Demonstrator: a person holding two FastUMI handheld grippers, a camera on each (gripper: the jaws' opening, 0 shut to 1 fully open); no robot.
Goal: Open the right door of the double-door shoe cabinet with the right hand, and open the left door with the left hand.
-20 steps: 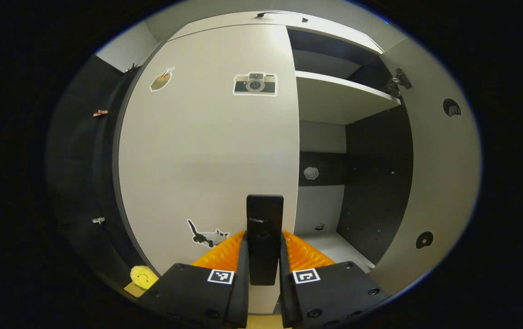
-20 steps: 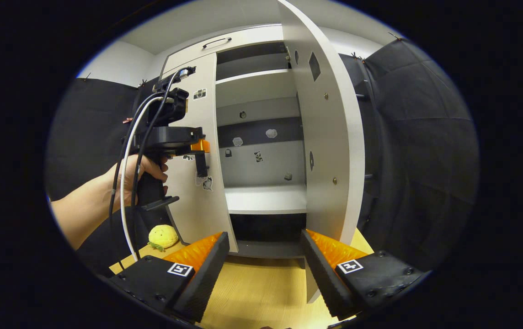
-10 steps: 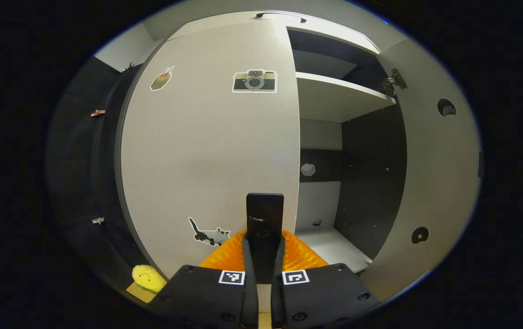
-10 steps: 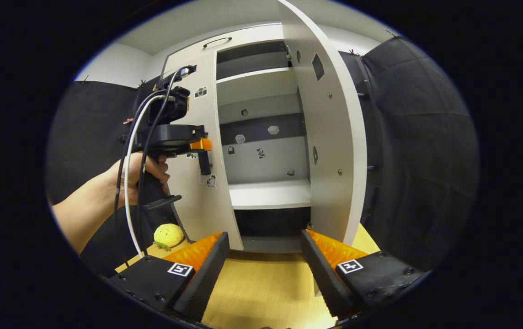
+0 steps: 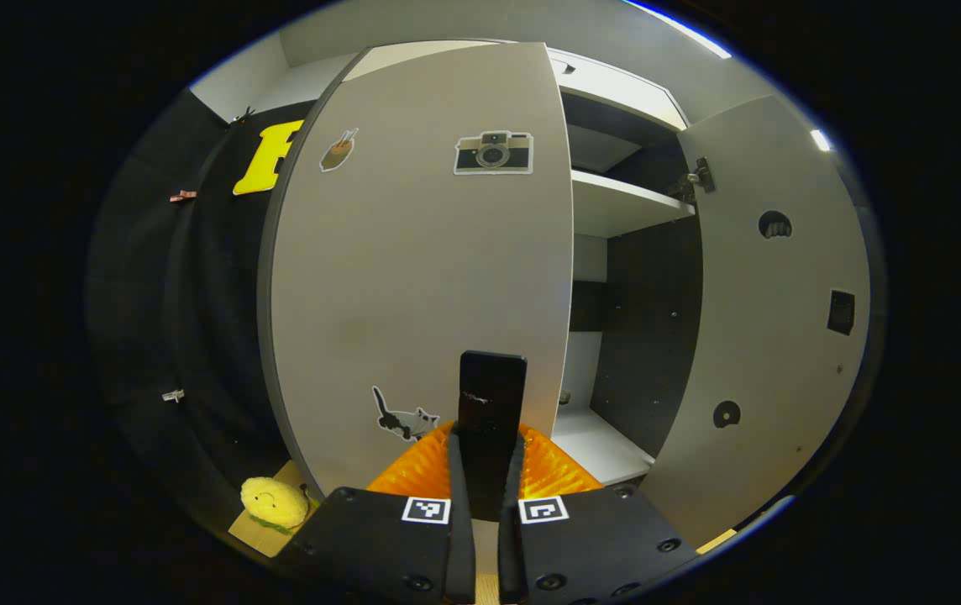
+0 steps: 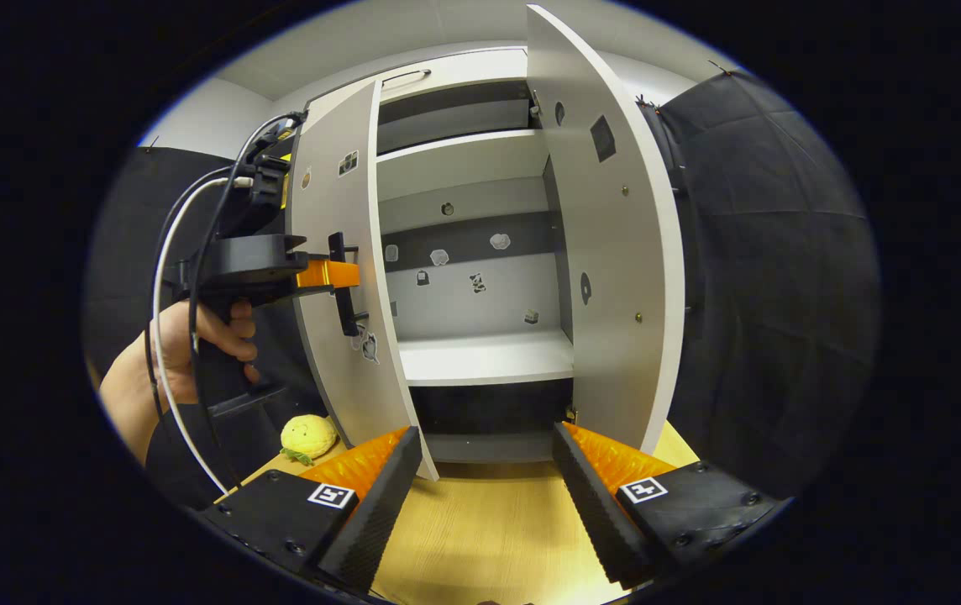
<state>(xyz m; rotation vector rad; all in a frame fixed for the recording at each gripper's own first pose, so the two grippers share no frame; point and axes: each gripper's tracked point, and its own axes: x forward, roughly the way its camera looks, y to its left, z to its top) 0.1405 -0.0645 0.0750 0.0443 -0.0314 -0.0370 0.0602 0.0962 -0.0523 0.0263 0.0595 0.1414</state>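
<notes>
Left tongs (image 5: pixel 485 470) pinch the dark handle (image 5: pixel 491 420) of the left door (image 5: pixel 413 269), which stands partly ajar. Right tongs (image 6: pixel 489 470) spread wide over the wooden surface (image 6: pixel 480 538). Right door (image 6: pixel 606 252) stands fully open. Yellow plush toy (image 6: pixel 307 437) sits beside the cabinet.

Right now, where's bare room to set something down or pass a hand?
Free: the tabletop in front of the cabinet, between the open right claw fingers; also the lower shelf between both doors. Crowded: the left door, where the left claw grips the handle, and the plush toy at that door's foot.
</notes>
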